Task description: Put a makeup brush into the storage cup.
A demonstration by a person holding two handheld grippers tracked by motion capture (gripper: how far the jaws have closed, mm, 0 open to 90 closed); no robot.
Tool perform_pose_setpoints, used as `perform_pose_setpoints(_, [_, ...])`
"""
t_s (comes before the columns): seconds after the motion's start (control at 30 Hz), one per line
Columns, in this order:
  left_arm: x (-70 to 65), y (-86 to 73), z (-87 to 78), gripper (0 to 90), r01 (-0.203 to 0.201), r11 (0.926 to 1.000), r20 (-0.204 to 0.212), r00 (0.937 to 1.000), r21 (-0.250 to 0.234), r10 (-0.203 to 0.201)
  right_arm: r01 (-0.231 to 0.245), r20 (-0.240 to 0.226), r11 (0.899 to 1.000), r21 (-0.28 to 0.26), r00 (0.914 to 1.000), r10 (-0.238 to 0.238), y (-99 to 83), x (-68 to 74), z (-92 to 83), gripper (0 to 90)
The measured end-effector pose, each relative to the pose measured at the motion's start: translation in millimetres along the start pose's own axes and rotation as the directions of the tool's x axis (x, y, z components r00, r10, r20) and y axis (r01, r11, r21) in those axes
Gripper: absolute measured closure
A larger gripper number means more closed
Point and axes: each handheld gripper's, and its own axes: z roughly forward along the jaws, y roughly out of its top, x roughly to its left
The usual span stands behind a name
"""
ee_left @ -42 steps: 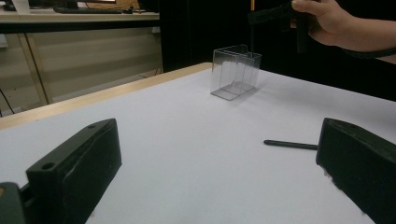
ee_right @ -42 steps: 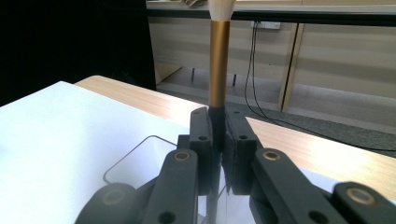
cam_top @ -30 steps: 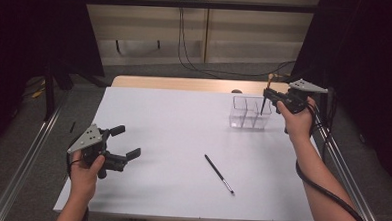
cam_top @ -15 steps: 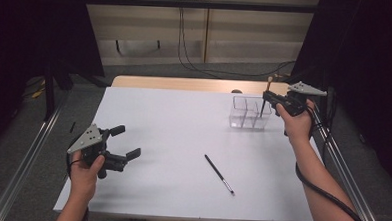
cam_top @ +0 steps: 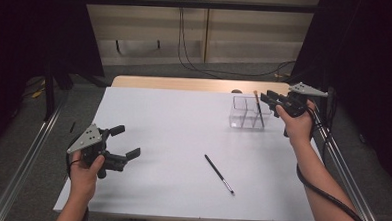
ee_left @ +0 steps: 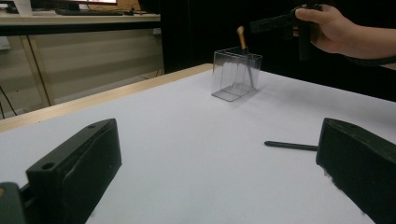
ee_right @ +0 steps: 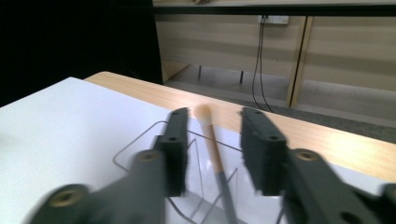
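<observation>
A clear plastic box (cam_top: 246, 112) with compartments stands at the table's far right. A brush (cam_top: 258, 107) with a tan tip leans upright inside it. My right gripper (cam_top: 267, 98) hovers over the box's right side. Its jaws have just been opening, and in the right gripper view the brush (ee_right: 215, 154) stands between the parted jaws (ee_right: 215, 116) without touching the pads. A second, black brush (cam_top: 219, 174) lies flat on the white table (cam_top: 173, 119) near the front middle. My left gripper (cam_top: 125, 142) is open over the front left, with nothing between its jaws.
In the left gripper view the box (ee_left: 235, 74) and the black brush (ee_left: 289, 145) lie ahead across bare white table. A wooden strip (cam_top: 185, 84) borders the table's far edge. Metal rails (cam_top: 26, 158) run along both sides.
The right gripper's jaws have parted and let go of the tan-tipped brush, which now stands in the box. Both hands stayed where they were.
</observation>
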Motion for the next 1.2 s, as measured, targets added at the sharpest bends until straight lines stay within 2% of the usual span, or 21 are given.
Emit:
perform_pose_setpoints(0.03, [0.1, 0.0, 0.0, 0.0, 0.001, 1.0, 0.0, 1.0, -0.001, -0.001, 0.01, -0.011, 1.0, 0.0, 0.9999, -0.01, 0.4, 2.0, -0.4, 52.9])
perform_pose_setpoints(0.1, [0.0, -0.1, 0.0, 0.0, 0.003, 1.0, 0.0, 1.0, -0.002, -0.003, 0.009, -0.013, 1.0, -0.007, 0.9999, -0.009, 0.8, 4.3, -1.1, 46.4])
perform_pose_setpoints(0.37, [-0.1, 0.1, -0.2, 0.0, 0.002, 1.0, -0.001, 1.0, -0.002, -0.002, 0.025, -0.048, 0.999, -0.046, 0.9985, -0.027, 4.9, 16.1, -7.8, 27.5])
perform_pose_setpoints(0.43, [-0.3, 0.2, -0.2, 0.0, 0.001, 1.0, 0.0, 1.0, 0.0, -0.001, 0.025, -0.068, 0.999, -0.042, 0.9973, -0.028, 4.8, 17.9, -10.3, 25.0])
perform_pose_setpoints(0.8, [-0.9, 0.3, -0.7, 0.0, 0.0, 1.0, 0.0, 1.0, 0.0, 0.0, 0.027, -0.117, 0.998, -0.061, 0.9925, -0.034, 2.4, 23.8, -26.0, 17.2])
perform_pose_setpoints(0.9, [-1.2, 0.3, -1.1, 0.1, -0.002, 1.0, 0.0, 1.0, 0.001, 0.002, 0.032, -0.125, 0.998, -0.062, 0.9913, -0.04, 1.0, 26.0, -30.1, 15.7])
perform_pose_setpoints(1.03, [-2.2, 0.4, -2.0, 0.0, -0.001, 1.0, -0.005, 1.0, -0.001, 0.001, 0.065, -0.129, 0.997, -0.049, 0.9891, -0.071, -1.3, 29.3, -35.5, 14.5])
perform_pose_setpoints(1.2, [-2.1, 0.7, -3.1, 0.0, -0.005, 1.0, -0.002, 1.0, -0.003, 0.005, 0.068, -0.14, 0.997, -0.048, 0.9873, -0.074, -4.1, 31.4, -41.8, 13.6])
